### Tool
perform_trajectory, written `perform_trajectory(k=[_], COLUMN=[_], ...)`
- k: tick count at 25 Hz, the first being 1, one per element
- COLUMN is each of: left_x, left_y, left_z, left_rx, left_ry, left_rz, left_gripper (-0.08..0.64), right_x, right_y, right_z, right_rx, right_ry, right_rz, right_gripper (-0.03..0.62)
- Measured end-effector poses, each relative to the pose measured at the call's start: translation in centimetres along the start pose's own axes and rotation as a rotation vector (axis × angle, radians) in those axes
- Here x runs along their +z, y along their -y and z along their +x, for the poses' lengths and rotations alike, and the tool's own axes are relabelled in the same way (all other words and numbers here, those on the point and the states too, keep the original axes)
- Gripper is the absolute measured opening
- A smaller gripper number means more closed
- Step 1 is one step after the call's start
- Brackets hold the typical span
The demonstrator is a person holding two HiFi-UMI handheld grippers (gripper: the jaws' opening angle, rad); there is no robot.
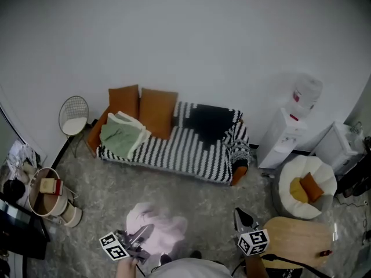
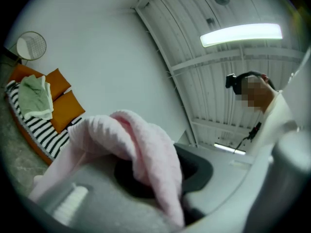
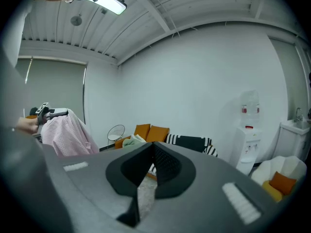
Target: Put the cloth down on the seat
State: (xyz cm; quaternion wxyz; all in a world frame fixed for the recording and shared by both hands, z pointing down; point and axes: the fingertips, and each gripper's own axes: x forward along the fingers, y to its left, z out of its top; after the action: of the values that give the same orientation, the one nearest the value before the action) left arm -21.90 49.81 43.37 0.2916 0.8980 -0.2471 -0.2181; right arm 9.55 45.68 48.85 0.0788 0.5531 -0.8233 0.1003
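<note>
A pink cloth (image 1: 157,227) hangs bunched from my left gripper (image 1: 144,231) low in the head view, over the floor in front of the sofa. In the left gripper view the cloth (image 2: 146,149) drapes over and between the jaws, which are shut on it. The striped sofa seat (image 1: 185,148) lies ahead, with two orange cushions (image 1: 156,112) and a green cloth (image 1: 120,135) at its left end. My right gripper (image 1: 239,216) is to the right of the cloth, shut and holding nothing; its tips (image 3: 151,147) meet.
A water dispenser (image 1: 284,133) stands right of the sofa. A white round chair (image 1: 306,187) with an orange cushion and a wooden round table (image 1: 295,233) sit near my right gripper. A wire chair (image 1: 73,116) and a round basket (image 1: 46,191) are on the left.
</note>
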Motion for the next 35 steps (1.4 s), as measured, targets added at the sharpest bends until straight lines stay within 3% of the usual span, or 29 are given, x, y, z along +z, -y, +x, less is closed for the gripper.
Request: perform_trajectory(k=[19, 35], left_x=[-3.1, -5.8], left_y=[1.0, 0.1], left_z=[4.8, 8.5], left_rx=[0.051, 0.053], left_ry=[0.040, 0.023], left_rz=[0.062, 0.034], left_gripper=[0.067, 0.069], right_x=[-2.5, -3.9], right_y=[6.3, 8.6], right_z=[-0.2, 2.3], right_rx=[0.076, 0.115], right_ry=[-0.064, -0.090], right_rz=[-0.033, -0.007], right_gripper=[0.005, 0.005])
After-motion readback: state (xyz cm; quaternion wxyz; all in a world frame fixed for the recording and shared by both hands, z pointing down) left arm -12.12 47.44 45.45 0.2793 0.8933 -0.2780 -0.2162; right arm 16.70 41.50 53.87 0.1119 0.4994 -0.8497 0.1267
